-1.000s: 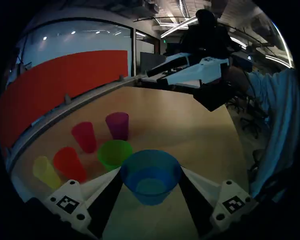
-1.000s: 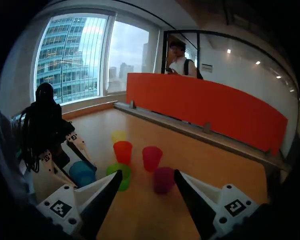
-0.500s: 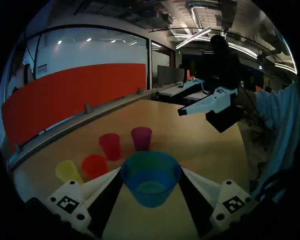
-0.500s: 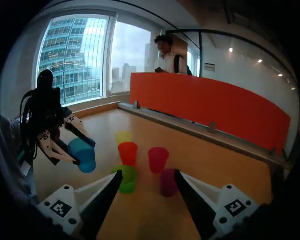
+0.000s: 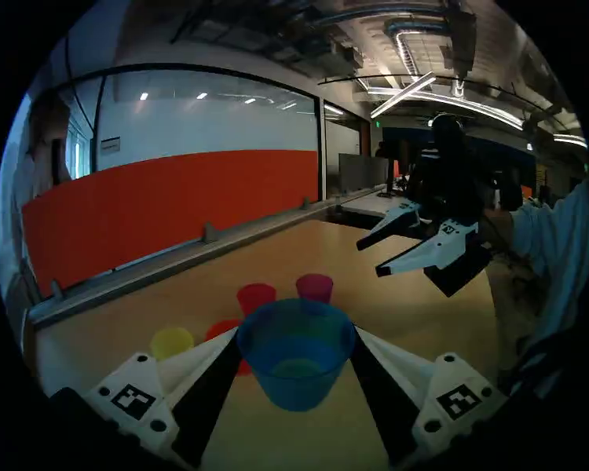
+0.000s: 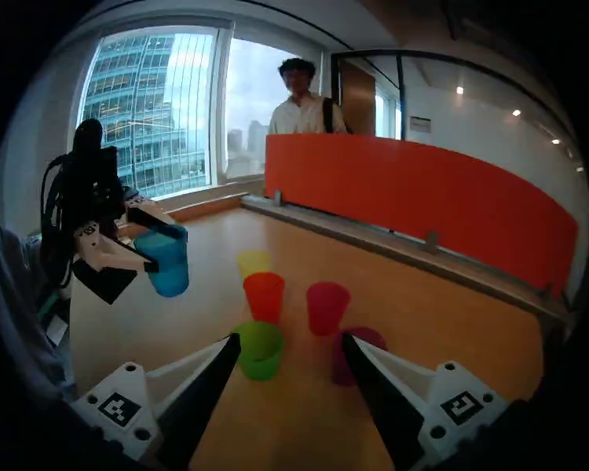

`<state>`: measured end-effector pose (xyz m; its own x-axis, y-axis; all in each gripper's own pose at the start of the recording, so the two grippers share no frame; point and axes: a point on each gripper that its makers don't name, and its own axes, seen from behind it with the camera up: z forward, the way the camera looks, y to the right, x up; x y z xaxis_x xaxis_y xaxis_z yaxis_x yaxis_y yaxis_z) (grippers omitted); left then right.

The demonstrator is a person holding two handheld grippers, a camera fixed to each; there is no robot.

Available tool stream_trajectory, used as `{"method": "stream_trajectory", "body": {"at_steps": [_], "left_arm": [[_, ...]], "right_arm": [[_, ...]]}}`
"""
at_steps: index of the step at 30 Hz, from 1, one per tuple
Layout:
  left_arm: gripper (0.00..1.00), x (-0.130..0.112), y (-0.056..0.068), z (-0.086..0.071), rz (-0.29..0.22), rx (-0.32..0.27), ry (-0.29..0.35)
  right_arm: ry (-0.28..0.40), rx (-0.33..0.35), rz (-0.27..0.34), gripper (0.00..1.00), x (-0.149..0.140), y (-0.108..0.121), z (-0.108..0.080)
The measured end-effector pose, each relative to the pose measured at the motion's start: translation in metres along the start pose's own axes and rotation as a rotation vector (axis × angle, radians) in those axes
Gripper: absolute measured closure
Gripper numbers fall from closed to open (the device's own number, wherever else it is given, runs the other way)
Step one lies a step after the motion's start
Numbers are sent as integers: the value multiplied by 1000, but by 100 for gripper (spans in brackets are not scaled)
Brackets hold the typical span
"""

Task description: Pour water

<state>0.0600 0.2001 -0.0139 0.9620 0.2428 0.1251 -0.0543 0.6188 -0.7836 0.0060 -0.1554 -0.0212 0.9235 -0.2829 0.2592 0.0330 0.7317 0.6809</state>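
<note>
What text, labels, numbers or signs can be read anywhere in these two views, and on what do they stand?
No text can be read in either view.
Small wall plaque above the orange panel: too small to read.
Black-and-white marker squares on the fingers either side of the blue cup: coded patterns, no letters or numbers.
The blue cup itself: no print visible.

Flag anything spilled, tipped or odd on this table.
Nothing stands out. The translucent blue plastic cup sits upright in the left hand-held gripper, above the wooden table. The five coloured plastic cups there stand upright; no spill shows.
</note>
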Motion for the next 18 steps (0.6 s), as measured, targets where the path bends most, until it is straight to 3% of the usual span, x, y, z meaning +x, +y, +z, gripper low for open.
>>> {"method": "stream_trajectory", "body": {"at_steps": [11, 18], "left_arm": [[11, 22, -27, -21, -13, 70, 64], [11, 32, -34, -31, -15, 91, 95]], "right_arm": [[-17, 34, 3, 0, -7, -10, 16], [-39, 55, 0, 0, -17, -17, 27]]}}
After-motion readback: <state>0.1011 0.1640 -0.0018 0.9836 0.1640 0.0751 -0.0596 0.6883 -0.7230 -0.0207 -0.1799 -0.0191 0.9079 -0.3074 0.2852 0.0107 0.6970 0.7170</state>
